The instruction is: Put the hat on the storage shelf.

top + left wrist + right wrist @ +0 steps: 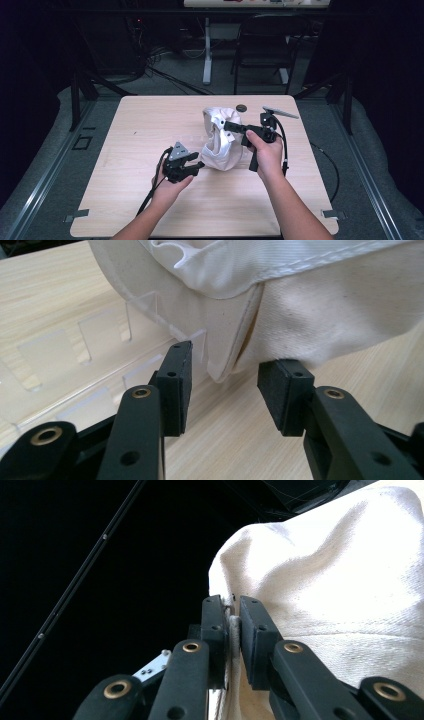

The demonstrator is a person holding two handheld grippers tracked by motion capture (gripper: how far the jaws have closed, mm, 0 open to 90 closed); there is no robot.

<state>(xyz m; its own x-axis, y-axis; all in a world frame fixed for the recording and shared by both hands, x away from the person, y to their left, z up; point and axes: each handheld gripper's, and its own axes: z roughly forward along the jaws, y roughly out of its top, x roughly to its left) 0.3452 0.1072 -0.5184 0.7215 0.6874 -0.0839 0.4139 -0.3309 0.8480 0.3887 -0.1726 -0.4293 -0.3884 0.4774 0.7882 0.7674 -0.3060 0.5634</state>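
Slumping cream cloth bag (222, 140), pinched by right gripper (231, 126).

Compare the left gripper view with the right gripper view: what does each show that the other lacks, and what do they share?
Left gripper view alone: the light wooden table, a clear slotted acrylic piece lying on it beneath the cloth, and the left gripper open, its pads short of a stitched hem with nothing between them.

Right gripper view alone: the right gripper shut on a fold of cloth, with a dark background and a thin black bar behind.

Both: the cream-white fabric bag, seen again as a bulging mound.
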